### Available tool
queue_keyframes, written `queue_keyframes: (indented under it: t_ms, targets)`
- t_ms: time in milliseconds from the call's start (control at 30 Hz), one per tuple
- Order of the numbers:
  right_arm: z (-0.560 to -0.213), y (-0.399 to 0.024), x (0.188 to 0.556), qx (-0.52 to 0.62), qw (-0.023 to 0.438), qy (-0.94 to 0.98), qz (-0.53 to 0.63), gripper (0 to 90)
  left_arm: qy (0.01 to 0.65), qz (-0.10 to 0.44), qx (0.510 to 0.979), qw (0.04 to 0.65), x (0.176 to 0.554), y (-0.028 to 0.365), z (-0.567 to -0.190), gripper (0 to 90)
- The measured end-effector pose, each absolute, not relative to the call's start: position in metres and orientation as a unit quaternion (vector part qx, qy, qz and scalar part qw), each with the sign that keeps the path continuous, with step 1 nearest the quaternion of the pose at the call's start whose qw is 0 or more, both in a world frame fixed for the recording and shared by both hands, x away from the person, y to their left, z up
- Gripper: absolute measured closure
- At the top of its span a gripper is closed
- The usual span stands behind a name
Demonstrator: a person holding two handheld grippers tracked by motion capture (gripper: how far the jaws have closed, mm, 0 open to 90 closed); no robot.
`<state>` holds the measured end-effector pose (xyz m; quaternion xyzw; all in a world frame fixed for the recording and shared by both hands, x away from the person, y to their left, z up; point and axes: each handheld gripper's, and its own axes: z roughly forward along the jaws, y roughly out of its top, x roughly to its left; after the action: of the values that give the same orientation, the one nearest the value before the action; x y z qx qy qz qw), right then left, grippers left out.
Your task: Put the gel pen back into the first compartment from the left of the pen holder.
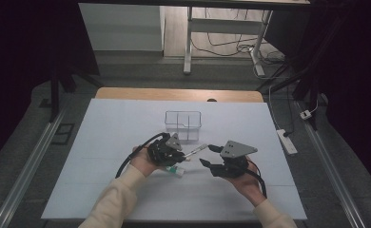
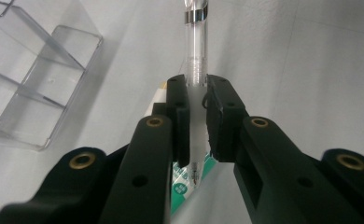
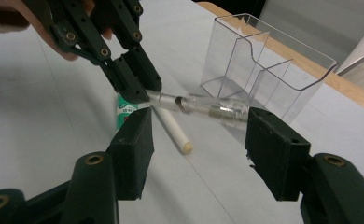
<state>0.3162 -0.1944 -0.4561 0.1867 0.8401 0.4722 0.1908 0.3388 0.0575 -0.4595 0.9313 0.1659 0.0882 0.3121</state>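
Note:
My left gripper [image 1: 180, 156] [image 2: 198, 95] is shut on a clear pen [image 1: 196, 150] [image 2: 195, 56], gripping it near the tip; the barrel sticks out toward the right hand. In the right gripper view the left gripper [image 3: 145, 91] holds that pen [image 3: 199, 105] level above the table. My right gripper [image 1: 208, 155] [image 3: 203, 140] stands open just short of the pen's free end, nothing between its jaws. A clear divided organizer [image 1: 183, 124] [image 2: 35, 93] [image 3: 264, 65] stands behind the hands.
A green-labelled tube [image 1: 176, 170] [image 3: 123, 111] [image 2: 184, 189] and a white stick [image 3: 173, 129] lie on the white table cover [image 1: 102, 142] under the left gripper. A wooden edge [image 1: 174, 94] runs along the back, with a power strip [image 1: 287, 141] off the right side.

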Motion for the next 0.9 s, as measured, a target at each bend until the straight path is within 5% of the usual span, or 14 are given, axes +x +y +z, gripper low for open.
queue_keyframes:
  t_ms: [900]
  targets:
    - [-0.448, -0.178, 0.322, 0.163, 0.202, 0.861, 0.437, 40.9, 0.155, 0.079, 0.940, 0.294, 0.339, 0.041, -0.465, 79.6]
